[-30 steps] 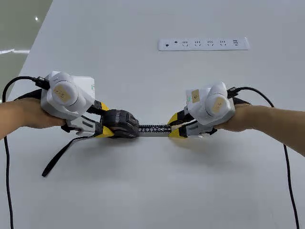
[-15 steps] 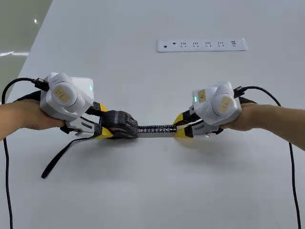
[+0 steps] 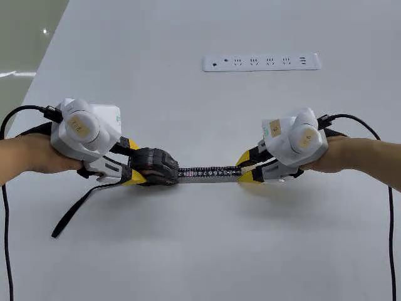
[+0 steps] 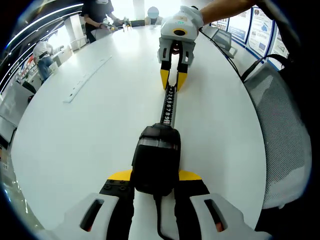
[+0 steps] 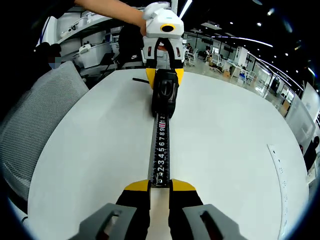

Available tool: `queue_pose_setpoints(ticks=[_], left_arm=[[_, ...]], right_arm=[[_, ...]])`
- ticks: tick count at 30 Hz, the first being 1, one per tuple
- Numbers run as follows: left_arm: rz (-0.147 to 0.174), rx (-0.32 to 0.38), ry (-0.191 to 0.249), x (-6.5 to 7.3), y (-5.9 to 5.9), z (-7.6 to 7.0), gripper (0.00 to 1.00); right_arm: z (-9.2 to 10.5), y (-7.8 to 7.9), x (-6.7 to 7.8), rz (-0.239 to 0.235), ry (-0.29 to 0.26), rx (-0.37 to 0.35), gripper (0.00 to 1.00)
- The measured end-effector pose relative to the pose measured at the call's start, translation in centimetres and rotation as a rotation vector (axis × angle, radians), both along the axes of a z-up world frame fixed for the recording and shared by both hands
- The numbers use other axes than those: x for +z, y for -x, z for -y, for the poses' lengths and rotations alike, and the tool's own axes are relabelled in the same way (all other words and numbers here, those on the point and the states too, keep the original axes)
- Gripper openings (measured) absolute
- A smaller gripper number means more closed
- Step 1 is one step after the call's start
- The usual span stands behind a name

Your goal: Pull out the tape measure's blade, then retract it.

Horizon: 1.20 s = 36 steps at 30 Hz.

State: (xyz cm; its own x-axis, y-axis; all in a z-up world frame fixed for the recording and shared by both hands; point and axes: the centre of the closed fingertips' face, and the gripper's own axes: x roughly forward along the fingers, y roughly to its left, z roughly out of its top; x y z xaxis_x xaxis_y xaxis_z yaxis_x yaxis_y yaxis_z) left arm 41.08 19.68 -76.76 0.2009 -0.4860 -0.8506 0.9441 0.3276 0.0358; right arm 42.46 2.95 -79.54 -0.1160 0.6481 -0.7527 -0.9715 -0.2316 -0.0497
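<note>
A black tape measure case [image 3: 155,167] rests on the white table, and my left gripper [image 3: 135,163] is shut on it; its own view has the case [image 4: 156,158] between the yellow-tipped jaws. A numbered blade [image 3: 208,171] runs from the case to my right gripper [image 3: 245,168], which is shut on the blade's end. In the right gripper view the blade [image 5: 161,156] stretches away to the case [image 5: 164,93]. The left gripper view has the blade [image 4: 169,104] leading to the right gripper [image 4: 173,80].
A white power strip [image 3: 261,62] lies at the far side of the table [image 3: 200,251]. A black strap [image 3: 78,206] trails from the case toward the left front. Black cables [image 3: 6,251] run from both grippers. A mesh chair [image 4: 287,130] stands beside the table.
My right gripper has moved to the right with the blade's end, so more blade shows between the grippers. The left gripper and case have stayed nearly in place.
</note>
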Motion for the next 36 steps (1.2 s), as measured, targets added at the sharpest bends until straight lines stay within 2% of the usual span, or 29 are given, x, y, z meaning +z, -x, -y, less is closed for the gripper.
queue_pose_setpoints(ticks=[17,36], left_arm=[[0.001,-0.001,-0.006,0.0,0.0,0.0,0.25],[0.002,-0.004,-0.016,0.0,0.0,0.0,0.25]], right_arm=[[3.0,-0.7,-0.4,-0.002,0.032,-0.01,0.09],[6.2,-0.7,0.0,0.008,0.075,-0.018,0.09]])
